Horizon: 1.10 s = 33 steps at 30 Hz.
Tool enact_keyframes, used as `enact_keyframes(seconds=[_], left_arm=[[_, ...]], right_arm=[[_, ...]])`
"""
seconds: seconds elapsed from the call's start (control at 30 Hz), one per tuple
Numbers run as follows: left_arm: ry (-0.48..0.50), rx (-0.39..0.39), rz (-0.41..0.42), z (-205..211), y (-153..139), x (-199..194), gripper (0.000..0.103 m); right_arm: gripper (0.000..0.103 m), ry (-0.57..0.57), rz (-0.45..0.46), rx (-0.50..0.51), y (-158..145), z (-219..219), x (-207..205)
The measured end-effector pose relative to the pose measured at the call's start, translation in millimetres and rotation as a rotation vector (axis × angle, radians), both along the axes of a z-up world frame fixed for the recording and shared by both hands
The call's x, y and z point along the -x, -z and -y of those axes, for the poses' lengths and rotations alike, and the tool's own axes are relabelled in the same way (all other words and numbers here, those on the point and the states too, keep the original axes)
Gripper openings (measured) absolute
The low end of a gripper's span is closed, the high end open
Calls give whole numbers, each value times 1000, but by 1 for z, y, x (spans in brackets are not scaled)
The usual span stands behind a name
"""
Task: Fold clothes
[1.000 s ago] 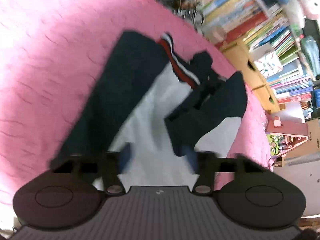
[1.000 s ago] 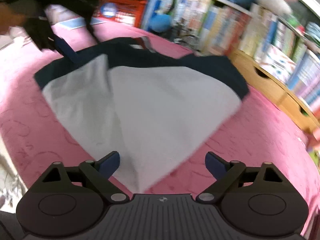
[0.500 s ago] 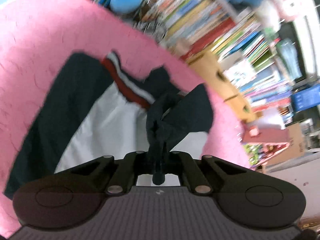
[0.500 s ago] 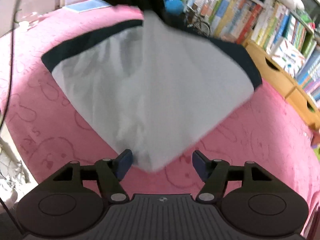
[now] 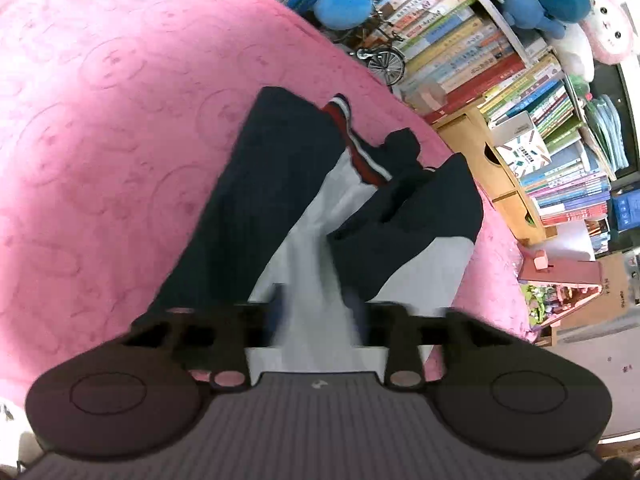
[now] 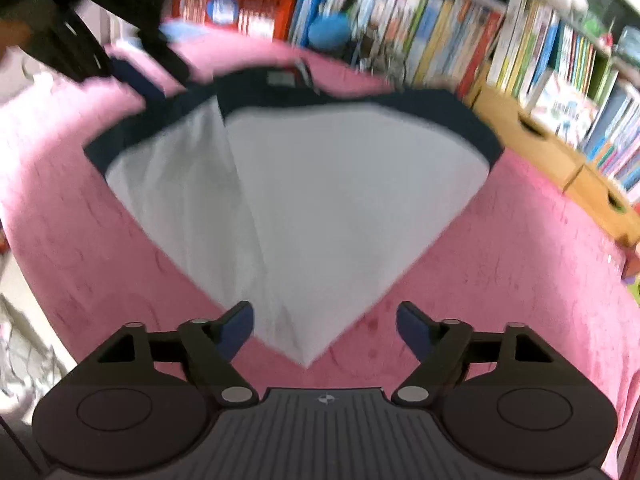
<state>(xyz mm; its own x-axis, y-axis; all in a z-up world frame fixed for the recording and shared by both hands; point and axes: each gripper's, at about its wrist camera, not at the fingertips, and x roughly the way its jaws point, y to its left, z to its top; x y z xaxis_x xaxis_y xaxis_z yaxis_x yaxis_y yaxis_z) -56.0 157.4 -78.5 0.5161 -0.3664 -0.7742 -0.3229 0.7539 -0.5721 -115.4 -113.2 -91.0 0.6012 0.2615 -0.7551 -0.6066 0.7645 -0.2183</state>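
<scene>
Lying flat on the pink bedspread point(image 6: 500, 280) with one navy sleeve point(image 5: 408, 232) already folded across its white body, the shirt point(image 6: 340, 200) sits at twelve o'clock of both grippers, the left gripper point(image 5: 318, 312) and right gripper point(image 6: 324, 328) opening, empty, presumably to regrip.

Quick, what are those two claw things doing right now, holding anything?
Left gripper: opening, nothing gripped, over the navy-and-white shirt.
Right gripper: opening wide, holding nothing; the shirt's corner lies between.
</scene>
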Motion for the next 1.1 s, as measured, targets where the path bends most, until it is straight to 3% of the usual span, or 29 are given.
enact_keyframes(seconds=[0.1, 0.23, 0.33, 0.37, 0.4, 0.43, 0.5, 0.67, 0.77, 0.93, 1.0, 1.1], left_arm=[[3, 17, 8, -2, -9, -3, 53], [-30, 29, 37, -19, -18, 10, 67], [-78, 17, 19, -37, -23, 19, 72], [-90, 21, 15, -44, -24, 23, 72], [-99, 21, 13, -49, -25, 25, 73], [-106, 18, 12, -54, -26, 26, 75], [-118, 14, 11, -62, -27, 29, 76], [-90, 80, 4, -68, -18, 13, 79], [9, 131, -20, -55, -6, -13, 87], [201, 80, -125, -2, 19, -65, 90], [258, 49, -158, 21, 30, -78, 90], [305, 16, -162, 45, 37, -83, 90]], right_arm=[[92, -50, 75, -34, -14, -15, -4], [97, -126, 177, -24, -12, -70, -18], [97, -140, 248, 89, 8, -124, -31], [94, -149, 256, 133, 15, -137, -37], [80, -165, 254, 167, 20, -148, -41], [49, -182, 238, 175, 21, -156, -45], [13, -171, 198, 122, 10, -156, -52], [7, -230, 147, 38, -23, -136, -50], [7, -266, 78, -12, -36, -120, -48], [7, -262, -75, -75, -42, -91, -49], [7, -253, -171, -117, -42, -77, -54], [12, -209, -406, -175, -40, -47, -67]])
